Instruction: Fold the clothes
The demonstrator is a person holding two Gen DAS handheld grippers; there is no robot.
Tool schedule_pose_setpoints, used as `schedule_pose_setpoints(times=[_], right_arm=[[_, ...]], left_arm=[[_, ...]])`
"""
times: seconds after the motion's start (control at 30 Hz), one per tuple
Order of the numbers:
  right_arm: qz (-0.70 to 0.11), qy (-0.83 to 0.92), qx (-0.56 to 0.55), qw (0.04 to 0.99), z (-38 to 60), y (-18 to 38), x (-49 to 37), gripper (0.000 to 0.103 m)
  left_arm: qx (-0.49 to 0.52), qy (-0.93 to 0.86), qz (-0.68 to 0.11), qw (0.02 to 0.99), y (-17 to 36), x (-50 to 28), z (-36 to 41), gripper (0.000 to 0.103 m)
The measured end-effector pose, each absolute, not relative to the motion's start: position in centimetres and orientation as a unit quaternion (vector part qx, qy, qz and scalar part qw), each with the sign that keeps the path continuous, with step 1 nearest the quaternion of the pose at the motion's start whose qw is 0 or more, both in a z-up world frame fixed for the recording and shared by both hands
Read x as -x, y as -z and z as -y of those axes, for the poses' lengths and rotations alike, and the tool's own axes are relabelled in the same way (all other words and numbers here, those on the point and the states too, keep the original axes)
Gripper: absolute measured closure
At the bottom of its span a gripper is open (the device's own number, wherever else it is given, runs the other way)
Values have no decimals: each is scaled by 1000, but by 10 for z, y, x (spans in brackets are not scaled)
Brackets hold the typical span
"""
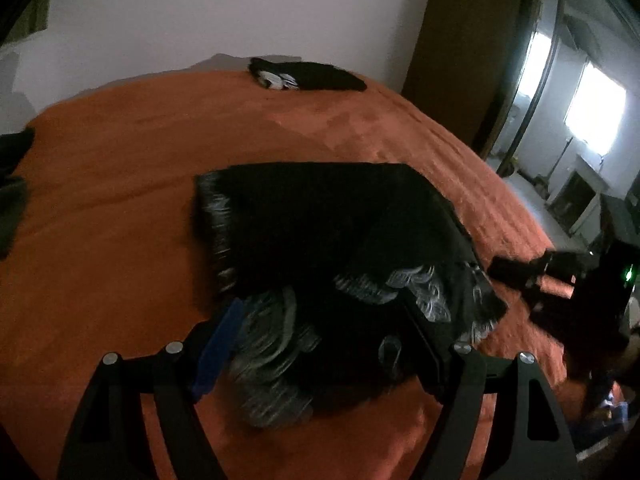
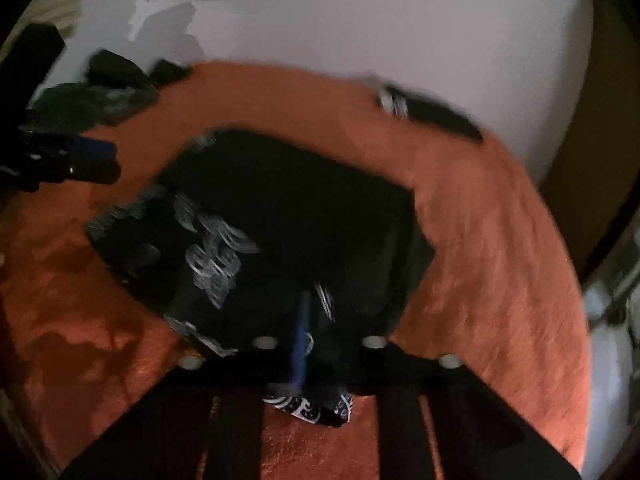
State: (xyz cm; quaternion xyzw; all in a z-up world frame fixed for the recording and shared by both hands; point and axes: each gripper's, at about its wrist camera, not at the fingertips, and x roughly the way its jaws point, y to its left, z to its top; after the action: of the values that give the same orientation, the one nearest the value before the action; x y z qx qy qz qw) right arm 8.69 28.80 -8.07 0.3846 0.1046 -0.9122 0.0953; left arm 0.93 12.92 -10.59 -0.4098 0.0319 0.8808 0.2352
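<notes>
An orange bed (image 1: 120,200) carries everything. At its middle lies the black, white-patterned garment (image 1: 328,224), partly folded. At the bed's far edge sits a folded black piece (image 1: 312,76); dark clothes (image 2: 80,100) are heaped at its left edge. The left tongs (image 1: 320,344) stand spread around the garment's near fold. The right tongs (image 2: 308,344) are pressed together, pinching the garment's near hem.

Garment (image 1: 320,232) on bedspread (image 1: 120,200), folded pile (image 1: 308,74) behind.
</notes>
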Motion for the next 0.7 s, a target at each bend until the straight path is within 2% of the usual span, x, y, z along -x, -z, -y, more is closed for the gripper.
schedule_pose_setpoints(times=[0.07,0.1,0.2,0.47,0.6,0.7], right_arm=[[-64,884,-455,87,-300,111,-73,96],[-48,870,-484,81,-307,126,-68,96],[-6,866,-491,93,-321,131,-69,96],[-12,897,-430,102,-318,72,-69,96],[-16,908,-406,106,-303,52,-61,96],[-26,901,-418,111,-290,57,-50,96]], left_arm=[[437,-872,-76,205,134,-5,-143,52],[456,-865,-88,191,149,-4,-145,52],[463,-865,-37,188,157,-10,-127,50],[445,-884,-8,145,116,-22,-126,46],[474,-874,16,109,128,-22,-124,46],[509,-856,54,71,151,-28,-102,46]])
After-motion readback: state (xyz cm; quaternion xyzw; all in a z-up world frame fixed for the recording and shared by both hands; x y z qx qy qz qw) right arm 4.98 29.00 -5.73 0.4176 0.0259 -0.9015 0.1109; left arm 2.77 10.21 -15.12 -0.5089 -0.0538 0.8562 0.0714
